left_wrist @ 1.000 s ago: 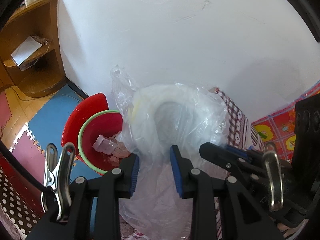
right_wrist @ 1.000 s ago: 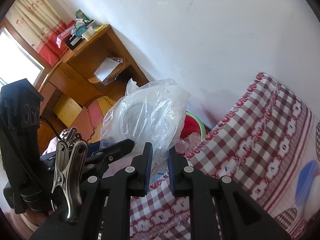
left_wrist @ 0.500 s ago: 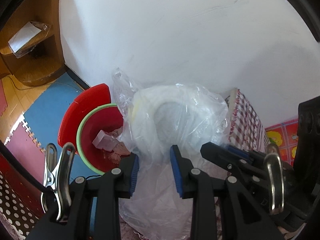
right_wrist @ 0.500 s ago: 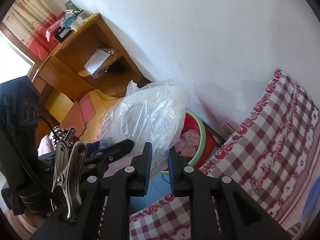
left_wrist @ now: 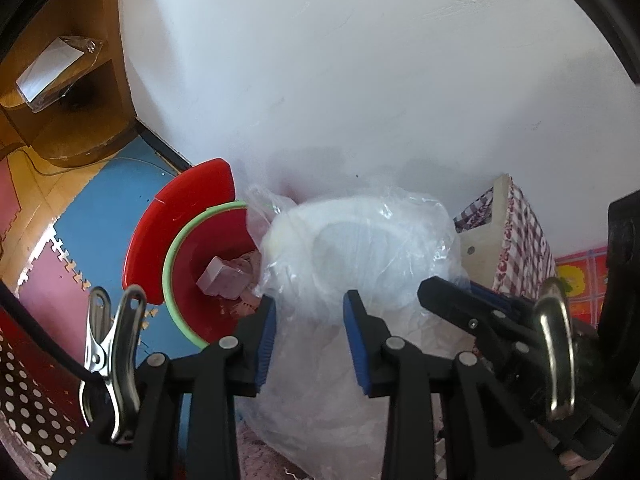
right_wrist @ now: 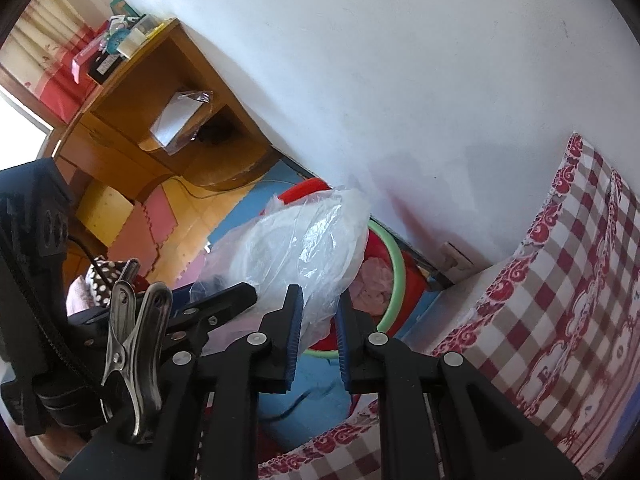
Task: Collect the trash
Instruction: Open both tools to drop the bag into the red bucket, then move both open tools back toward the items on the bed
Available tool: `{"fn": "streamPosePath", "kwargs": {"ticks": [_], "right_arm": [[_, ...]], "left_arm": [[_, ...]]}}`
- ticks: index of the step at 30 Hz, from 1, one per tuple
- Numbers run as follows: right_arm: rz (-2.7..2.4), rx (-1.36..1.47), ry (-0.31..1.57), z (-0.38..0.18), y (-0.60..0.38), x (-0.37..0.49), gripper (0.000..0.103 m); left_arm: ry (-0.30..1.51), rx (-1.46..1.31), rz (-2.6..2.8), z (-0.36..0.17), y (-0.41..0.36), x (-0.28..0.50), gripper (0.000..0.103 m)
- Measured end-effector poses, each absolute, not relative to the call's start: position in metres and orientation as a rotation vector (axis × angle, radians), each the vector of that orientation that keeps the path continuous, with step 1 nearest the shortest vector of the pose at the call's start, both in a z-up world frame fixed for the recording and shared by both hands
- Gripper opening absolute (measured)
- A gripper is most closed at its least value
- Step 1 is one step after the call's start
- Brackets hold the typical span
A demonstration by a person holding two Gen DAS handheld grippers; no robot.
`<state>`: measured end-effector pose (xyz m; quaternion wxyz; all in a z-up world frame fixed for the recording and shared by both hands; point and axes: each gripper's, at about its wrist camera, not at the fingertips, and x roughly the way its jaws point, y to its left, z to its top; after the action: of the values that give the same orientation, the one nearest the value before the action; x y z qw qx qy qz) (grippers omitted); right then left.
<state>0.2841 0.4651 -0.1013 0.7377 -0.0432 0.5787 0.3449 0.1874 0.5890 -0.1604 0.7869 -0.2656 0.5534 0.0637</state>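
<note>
Already the clear bag [left_wrist: 360, 264] hangs over the red bin [left_wrist: 200, 276], which sits at nine o'clock of it by the wall. The right gripper [right_wrist: 318, 332] is pinched on the film at its lower edge; the left gripper [left_wrist: 310, 334] has just been opening and now straddles the bag loosely. If the left lets go too soon, the slack film could swing, catch the green rim and spill beside the bin.

A white plaster wall [right_wrist: 400, 80] meets a floor of blue, pink and yellow foam mats [left_wrist: 92, 216]. A wooden corner shelf unit [right_wrist: 160, 120] stands beside a bright curtained window [right_wrist: 24, 92]; a red-checked bed [right_wrist: 560, 280] lies opposite.
</note>
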Motion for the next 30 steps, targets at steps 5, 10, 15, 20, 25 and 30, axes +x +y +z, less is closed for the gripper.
{"fn": "streamPosePath", "kwargs": {"ticks": [5, 10, 15, 20, 25, 30], "right_arm": [[0.757, -0.08, 1.29, -0.107, 0.457, 0.288, 0.016], [0.757, -0.066, 1.282, -0.106, 0.452, 0.292, 0.017], [0.763, -0.059, 1.285, -0.103, 0.448, 0.293, 0.017], [0.768, -0.056, 1.281, -0.101, 0.444, 0.288, 0.017], [0.766, -0.049, 1.275, -0.098, 0.441, 0.283, 0.017], [0.755, -0.028, 1.273, -0.093, 0.436, 0.277, 0.017]], "left_arm": [[1.198, -0.561, 0.147, -0.162, 0.589, 0.19, 0.035], [1.194, -0.515, 0.171, -0.158, 0.589, 0.19, 0.038], [1.187, -0.528, 0.177, -0.156, 0.594, 0.19, 0.038], [1.188, -0.505, 0.176, -0.153, 0.591, 0.188, 0.038], [1.191, -0.506, 0.17, -0.151, 0.589, 0.185, 0.038], [1.188, -0.496, 0.17, -0.147, 0.59, 0.178, 0.038]]}}
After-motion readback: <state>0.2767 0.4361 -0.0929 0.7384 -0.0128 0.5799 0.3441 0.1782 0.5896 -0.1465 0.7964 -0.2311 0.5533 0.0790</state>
